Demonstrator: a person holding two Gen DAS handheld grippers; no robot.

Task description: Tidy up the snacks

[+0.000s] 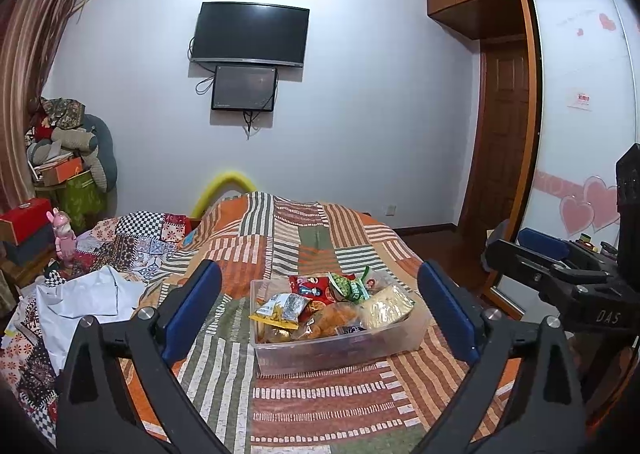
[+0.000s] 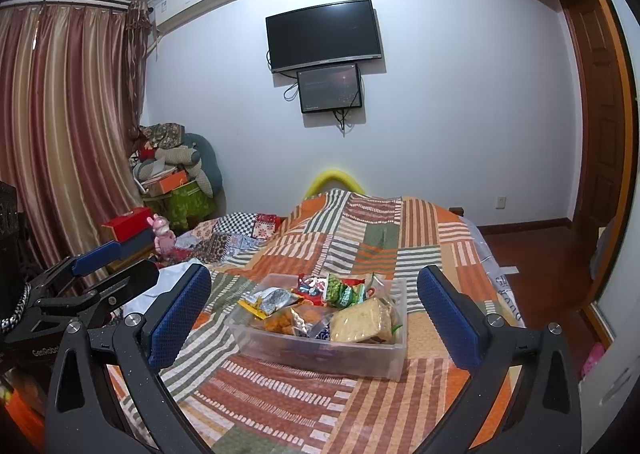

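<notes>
The snacks (image 1: 332, 304) already sit heaped in the clear bin (image 1: 336, 354) mid-bed (nothing loose on the quilt), so little seems left, with left claw (image 1: 320, 314) and right claw (image 2: 314, 318) both released, empty.

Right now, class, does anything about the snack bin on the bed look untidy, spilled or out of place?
Nothing has spilled. The clear plastic bin sits flat on the striped bedspread, but the snack packets are heaped unevenly, some rising above the rim. Both the left gripper and the right gripper are open and empty.
</notes>
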